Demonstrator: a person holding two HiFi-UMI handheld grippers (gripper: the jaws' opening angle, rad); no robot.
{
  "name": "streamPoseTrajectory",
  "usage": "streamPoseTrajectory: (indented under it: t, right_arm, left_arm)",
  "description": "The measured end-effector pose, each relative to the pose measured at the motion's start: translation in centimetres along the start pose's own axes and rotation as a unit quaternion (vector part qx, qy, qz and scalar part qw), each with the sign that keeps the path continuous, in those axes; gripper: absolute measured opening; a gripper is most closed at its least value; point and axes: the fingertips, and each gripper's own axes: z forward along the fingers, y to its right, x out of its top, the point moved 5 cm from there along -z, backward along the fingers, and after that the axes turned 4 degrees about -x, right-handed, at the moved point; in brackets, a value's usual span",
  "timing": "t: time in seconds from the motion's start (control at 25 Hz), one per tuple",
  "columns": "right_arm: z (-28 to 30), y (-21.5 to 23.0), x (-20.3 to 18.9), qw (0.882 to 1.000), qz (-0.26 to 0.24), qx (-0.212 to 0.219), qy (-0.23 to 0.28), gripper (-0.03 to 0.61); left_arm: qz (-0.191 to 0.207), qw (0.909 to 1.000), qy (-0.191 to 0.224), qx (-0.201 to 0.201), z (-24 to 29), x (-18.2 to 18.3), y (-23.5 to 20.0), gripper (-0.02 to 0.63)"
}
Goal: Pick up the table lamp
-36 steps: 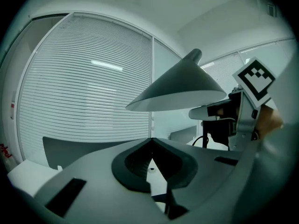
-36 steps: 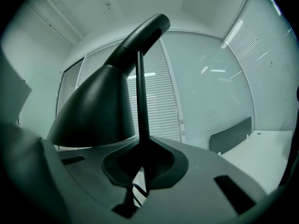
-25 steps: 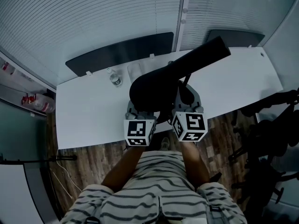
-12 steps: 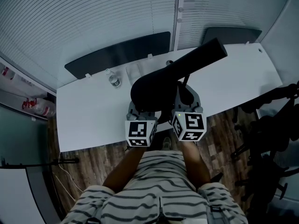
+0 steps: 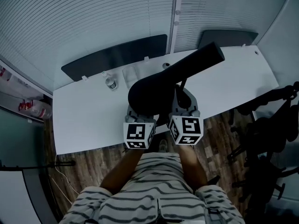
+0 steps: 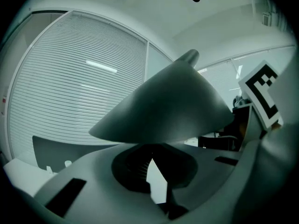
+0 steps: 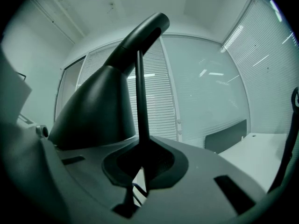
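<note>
The black table lamp [image 5: 149,94] is held in the air over the white table [image 5: 88,115]. Its cone shade lies toward me and its thick arm [image 5: 198,59] slants up to the right. My right gripper [image 5: 183,101] is shut on the lamp's thin stem [image 7: 141,101], which rises straight out of its jaws [image 7: 142,167] beside the shade [image 7: 93,111]. My left gripper [image 5: 139,112] sits under the shade [image 6: 168,106]. Its jaws [image 6: 156,181] are closed to a narrow slit, and I see nothing between them.
A small bottle [image 5: 110,83] and a clear container [image 5: 133,73] stand near the table's far edge. Two dark panels [image 5: 112,57] line the wall of blinds behind it. Black office chairs [image 5: 271,120] stand at the right on the wooden floor [image 5: 88,162].
</note>
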Motion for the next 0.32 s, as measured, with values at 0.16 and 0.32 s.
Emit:
streamPoseTrajectory:
  t: [0.16, 0.32]
  right_arm:
    - [-0.05, 0.31, -0.15, 1.000, 0.006, -0.001, 0.003, 0.012]
    - [-0.07, 0.64, -0.23, 1.000, 0.005, -0.006, 0.005, 0.012]
  left_arm:
    - [-0.002, 1.0000, 0.000, 0.000, 0.12, -0.16, 0.03, 0.006]
    - [-0.001, 1.0000, 0.001, -0.004, 0.34, -0.15, 0.23, 0.006]
